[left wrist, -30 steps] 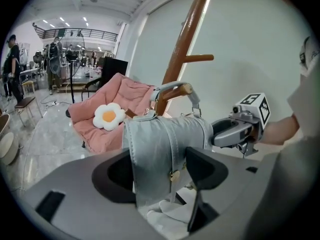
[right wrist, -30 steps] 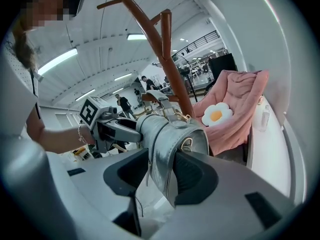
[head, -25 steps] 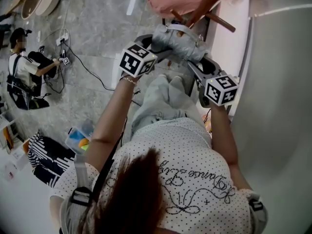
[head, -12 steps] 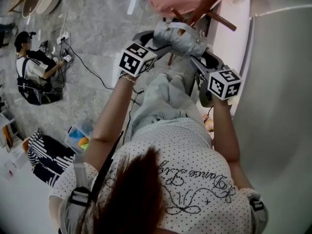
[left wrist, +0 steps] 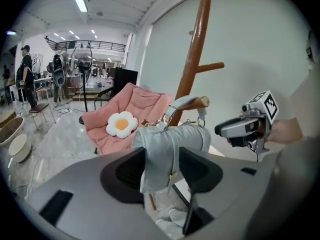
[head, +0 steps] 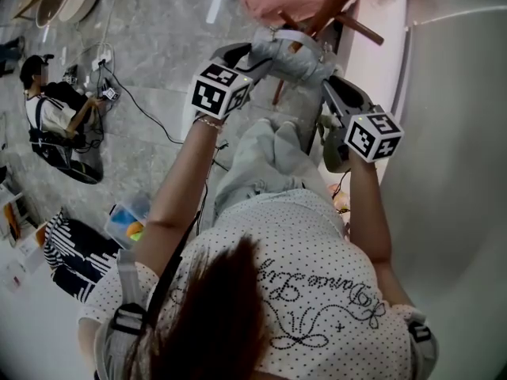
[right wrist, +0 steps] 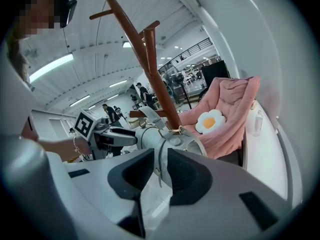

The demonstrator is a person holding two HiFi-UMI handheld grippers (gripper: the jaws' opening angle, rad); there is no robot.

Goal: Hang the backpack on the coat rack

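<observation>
The grey backpack has its top handle over a peg of the coat rack, near the tip. The jaws of the left gripper and right gripper both clench its fabric. If they release unevenly, the handle could slide off.

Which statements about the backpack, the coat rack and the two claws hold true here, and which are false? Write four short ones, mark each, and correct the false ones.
1. The left claw is shut on the grey backpack. True.
2. The right claw is open and empty. False: it is also shut on the backpack.
3. The backpack's handle lies over a peg of the brown coat rack. True.
4. The cushion on the pink chair is a blue star. False: it is a white daisy with a yellow centre.
</observation>
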